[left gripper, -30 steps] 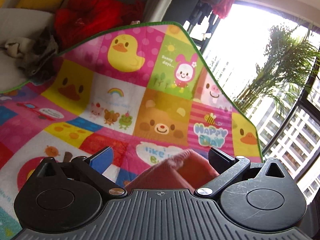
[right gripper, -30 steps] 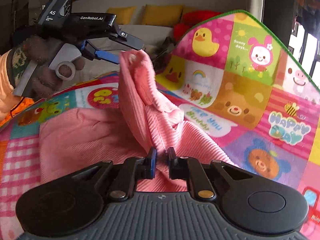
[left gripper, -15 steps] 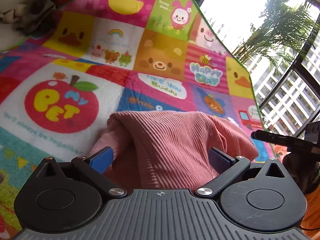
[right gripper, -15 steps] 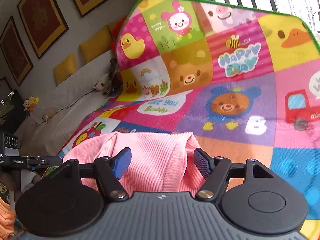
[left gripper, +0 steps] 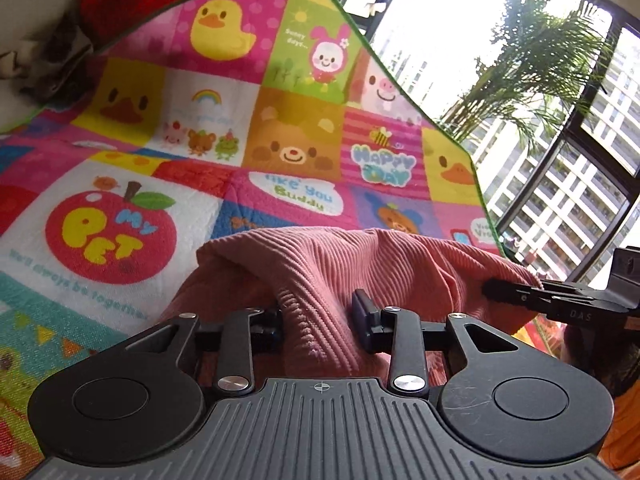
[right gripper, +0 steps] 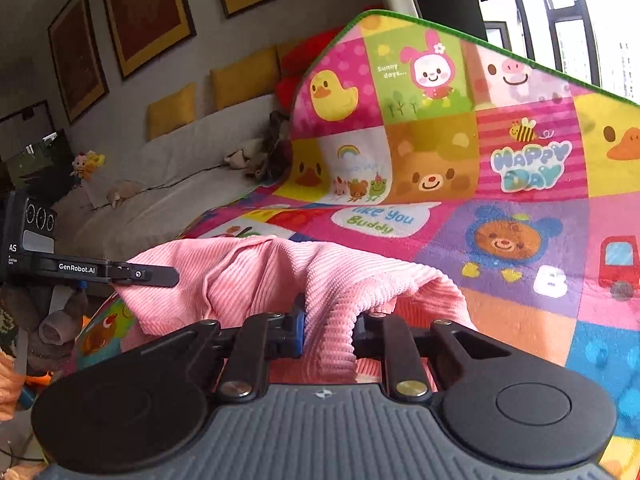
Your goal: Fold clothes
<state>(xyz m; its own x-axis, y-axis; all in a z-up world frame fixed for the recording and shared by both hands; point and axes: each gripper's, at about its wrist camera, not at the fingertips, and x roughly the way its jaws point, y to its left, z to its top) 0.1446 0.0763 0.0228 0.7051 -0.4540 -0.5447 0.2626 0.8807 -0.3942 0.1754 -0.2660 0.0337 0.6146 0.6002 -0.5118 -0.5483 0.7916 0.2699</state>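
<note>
Each hand-held tool is matte black: a ribbed grey-black deck in front of the camera, flanked by two round housings with a recessed disc, from which slotted link arms run forward on silver pivot screws to the left gripper (left gripper: 320, 314) and the right gripper (right gripper: 328, 330), whose fingers (right gripper: 298, 330) carry blue pads. A small white crosshair mark sits at the middle of each deck's front edge. Seen side-on from the right wrist, the other tool's black body bears white "GenRobot.AI" and "AS" lettering, three round rings and a pale trigger piece, gripped by a hand (right gripper: 52, 324) in a fuzzy brown-grey glove beside an orange sleeve (right gripper: 10, 386).
</note>
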